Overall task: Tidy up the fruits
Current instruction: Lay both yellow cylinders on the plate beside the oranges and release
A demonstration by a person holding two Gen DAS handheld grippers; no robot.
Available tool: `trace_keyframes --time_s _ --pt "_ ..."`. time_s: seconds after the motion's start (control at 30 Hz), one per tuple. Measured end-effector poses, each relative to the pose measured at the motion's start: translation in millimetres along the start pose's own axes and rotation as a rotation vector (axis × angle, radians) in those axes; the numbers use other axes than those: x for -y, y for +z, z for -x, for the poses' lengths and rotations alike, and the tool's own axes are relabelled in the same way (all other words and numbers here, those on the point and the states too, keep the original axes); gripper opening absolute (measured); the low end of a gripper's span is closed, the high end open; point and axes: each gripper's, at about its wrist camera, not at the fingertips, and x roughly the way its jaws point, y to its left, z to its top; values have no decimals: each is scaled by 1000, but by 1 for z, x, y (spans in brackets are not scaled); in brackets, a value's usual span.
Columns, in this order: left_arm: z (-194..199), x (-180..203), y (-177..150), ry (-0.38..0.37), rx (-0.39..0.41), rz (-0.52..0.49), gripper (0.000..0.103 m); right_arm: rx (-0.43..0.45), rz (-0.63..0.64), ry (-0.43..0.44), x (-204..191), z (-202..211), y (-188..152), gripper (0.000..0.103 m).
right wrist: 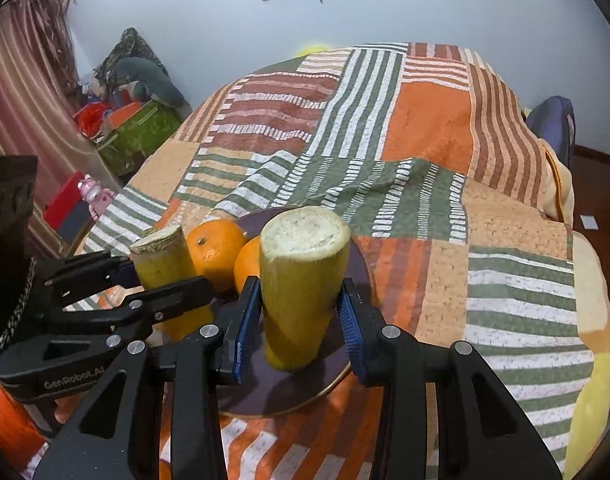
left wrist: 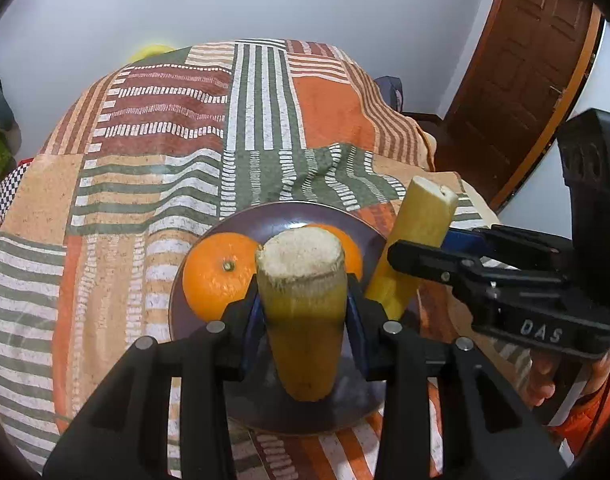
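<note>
A dark purple plate [left wrist: 273, 420] [right wrist: 281, 396] lies on the patterned cloth and holds two oranges [left wrist: 217, 276] [right wrist: 215, 248], side by side. My left gripper [left wrist: 303, 304] [right wrist: 161, 276] is shut on a yellow-green cut cane piece [left wrist: 301, 312] [right wrist: 161, 260], held upright over the plate's near side. My right gripper [right wrist: 301, 304] [left wrist: 425, 248] is shut on a second cane piece [right wrist: 301, 280] [left wrist: 417, 236], tilted over the plate's right part, its lower end close to the plate. The second orange [left wrist: 351, 252] [right wrist: 247, 264] is partly hidden behind the cane pieces.
A striped patchwork cloth [left wrist: 185, 168] covers the whole table. A brown door [left wrist: 517, 72] stands at the right. Boxes and bags [right wrist: 137, 128] sit on the floor at the left. A person's hand [left wrist: 545, 376] holds the right gripper.
</note>
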Motion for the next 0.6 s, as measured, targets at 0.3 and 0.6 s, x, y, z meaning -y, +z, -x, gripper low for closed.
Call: trace_keyframes --time_s 0.3,0.6 --pt "-4 -4 8 37 15 18 65 -25 -39 -20 11 -22 8 40" --pt "17 7 6 95 69 -58 73 -31 33 -116 5 -20 -1 42"
